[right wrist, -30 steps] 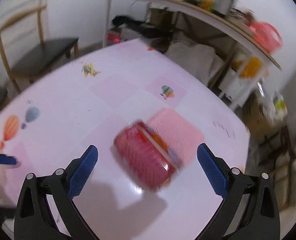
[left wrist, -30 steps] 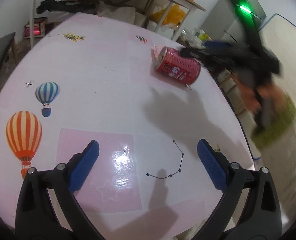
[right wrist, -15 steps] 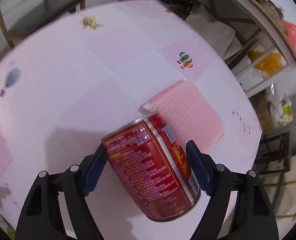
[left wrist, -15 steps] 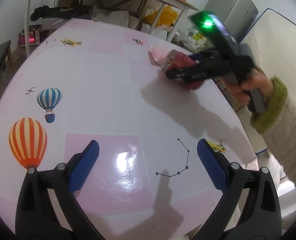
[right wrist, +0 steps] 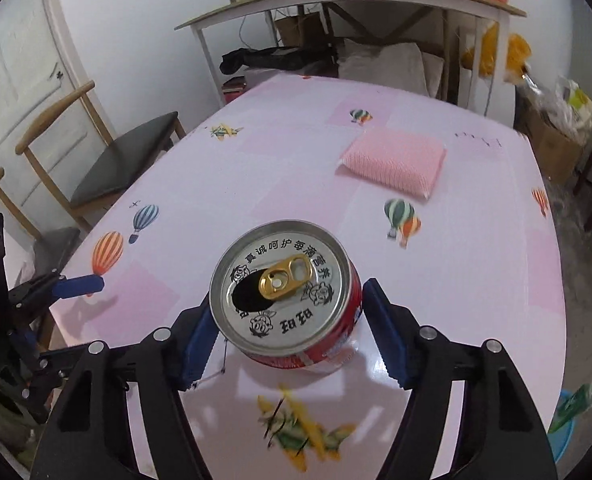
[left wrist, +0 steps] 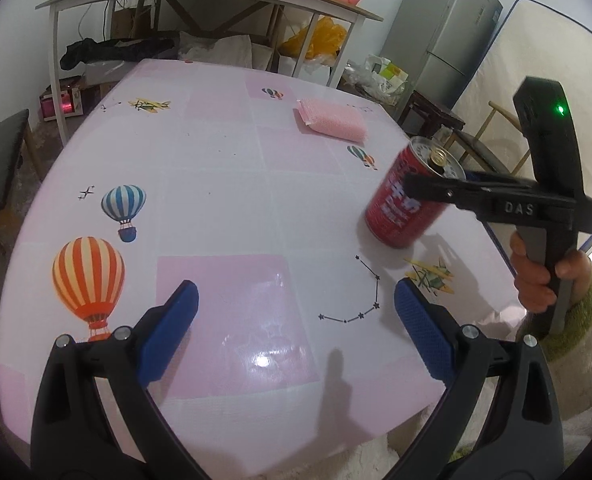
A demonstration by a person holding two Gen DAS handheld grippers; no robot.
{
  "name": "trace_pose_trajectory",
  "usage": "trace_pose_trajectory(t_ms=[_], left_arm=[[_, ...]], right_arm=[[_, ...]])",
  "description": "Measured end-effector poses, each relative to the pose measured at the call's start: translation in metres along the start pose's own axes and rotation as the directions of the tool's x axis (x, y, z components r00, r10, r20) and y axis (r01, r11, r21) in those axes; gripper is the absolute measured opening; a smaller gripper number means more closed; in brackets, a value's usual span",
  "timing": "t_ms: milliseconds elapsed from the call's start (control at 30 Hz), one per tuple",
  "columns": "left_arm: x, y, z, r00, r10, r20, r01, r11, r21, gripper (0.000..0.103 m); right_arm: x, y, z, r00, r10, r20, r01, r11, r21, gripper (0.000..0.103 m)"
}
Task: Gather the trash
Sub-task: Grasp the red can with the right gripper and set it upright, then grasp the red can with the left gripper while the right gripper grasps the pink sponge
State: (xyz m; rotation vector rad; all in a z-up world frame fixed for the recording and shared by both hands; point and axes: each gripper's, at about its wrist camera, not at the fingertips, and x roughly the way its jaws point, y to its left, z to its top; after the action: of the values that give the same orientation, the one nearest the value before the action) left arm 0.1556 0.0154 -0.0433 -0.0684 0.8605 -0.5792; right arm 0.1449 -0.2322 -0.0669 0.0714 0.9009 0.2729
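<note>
Red cylindrical metal drink can point(right wrist: 291, 300), opened, silver lid with gold pull-tab facing the right wrist camera: pinched at its sides between the blue pads of the right tongs point(right wrist: 287, 332), whose jaws have just been closing on it; it is tilted, at the right-hand part of the surface and close to it, contact not discernible. Pink glossy surface point(left wrist: 223, 216), printed with hot-air balloons and aeroplanes. Left tongs point(left wrist: 293, 328), jaws spread wide with nothing between them, above the near edge. Pink rectangular knitted scouring pad point(right wrist: 394, 160), lying flat toward the far edge, well apart from the can.
</note>
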Motion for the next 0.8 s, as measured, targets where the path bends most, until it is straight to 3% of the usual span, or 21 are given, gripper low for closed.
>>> trace_pose_trajectory(t_ms=[100, 200, 300, 500, 567, 633, 800], left_arm=[[-0.002, -0.003, -0.002, 1.0, 0.0, 0.004, 0.0, 1.0, -0.001, 0.094], [-0.001, -0.005, -0.004, 1.0, -0.009, -0.007, 0.009, 1.0, 0.001, 0.094], [0.002, -0.01, -0.005, 1.0, -0.026, -0.012, 0.026, 1.0, 0.009, 0.094], [0.008, -0.016, -0.004, 0.997, -0.071, -0.01, 0.071, 0.997, 0.022, 0.094], [0.011, -0.02, -0.004, 0.996, -0.085, -0.013, 0.085, 0.996, 0.038, 0.094], [0.013, -0.024, -0.004, 0.994, -0.104, -0.015, 0.105, 0.993, 0.056, 0.094], [0.021, -0.041, 0.001, 0.984, -0.178, -0.011, 0.179, 0.98, 0.088, 0.094]], right_arm=[[-0.001, 0.001, -0.01, 0.997, 0.075, -0.025, -0.074, 0.996, 0.051, 0.068], [-0.002, 0.012, -0.016, 0.994, 0.099, -0.054, -0.097, 0.995, 0.029, 0.069], [-0.006, 0.012, -0.014, 0.986, 0.145, -0.085, -0.143, 0.989, 0.039, 0.077], [-0.051, -0.008, 0.01, 0.959, 0.284, 0.026, -0.285, 0.957, 0.058, 0.087], [-0.061, -0.02, 0.031, 0.96, 0.267, 0.08, -0.27, 0.962, 0.031, 0.092], [-0.053, -0.033, 0.06, 0.979, 0.188, 0.084, -0.189, 0.982, 0.0, 0.093], [0.016, -0.059, 0.122, 0.997, 0.073, -0.029, -0.074, 0.996, -0.042, 0.094]])
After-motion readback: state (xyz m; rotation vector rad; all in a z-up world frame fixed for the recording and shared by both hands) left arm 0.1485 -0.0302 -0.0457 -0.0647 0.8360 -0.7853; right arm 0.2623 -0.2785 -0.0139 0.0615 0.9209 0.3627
